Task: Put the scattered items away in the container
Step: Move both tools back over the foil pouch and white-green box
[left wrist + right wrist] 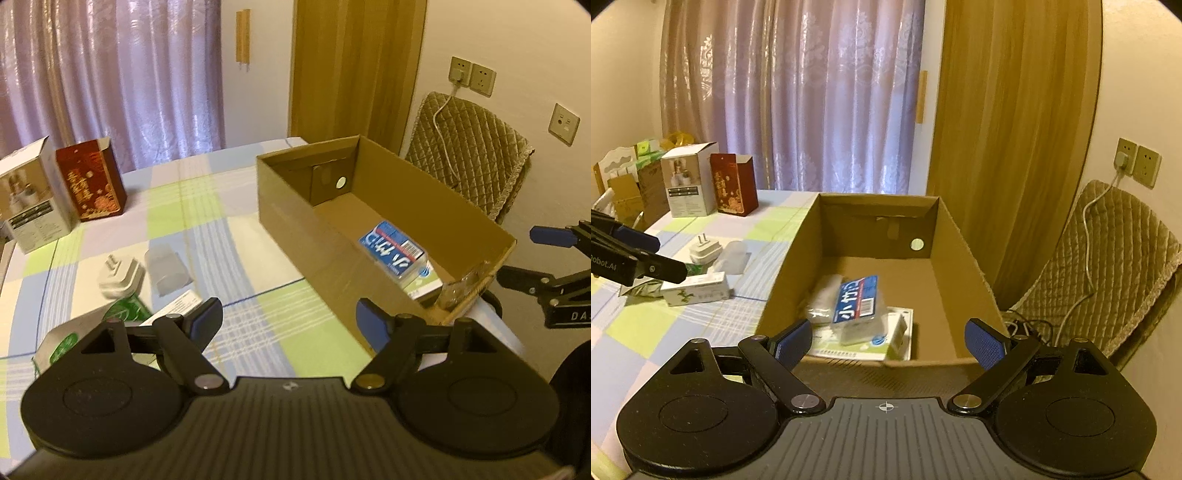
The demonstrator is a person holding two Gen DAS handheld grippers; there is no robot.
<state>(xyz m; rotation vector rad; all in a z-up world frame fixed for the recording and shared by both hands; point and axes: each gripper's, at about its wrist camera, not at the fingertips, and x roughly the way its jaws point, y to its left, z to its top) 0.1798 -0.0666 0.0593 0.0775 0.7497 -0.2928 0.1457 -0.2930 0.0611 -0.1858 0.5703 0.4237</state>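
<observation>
Blue-padded fingers of the left gripper (290, 325) stand wide apart with nothing between them, above the checked tablecloth (229, 236) just beside the cardboard box (317, 236). To their left on the cloth lie a white box with green print (698, 291), a green packet (127, 312), a white plug adapter (120, 277) and a clear plastic piece (166, 271). The right gripper (890, 341) is likewise spread wide and empty, over the near rim of the box. Inside the box a blue-and-white tissue pack (858, 304) rests on a flat white box (886, 343). Two upright cartons, one white (689, 181), one red (733, 184), stand at the table's far edge.
</observation>
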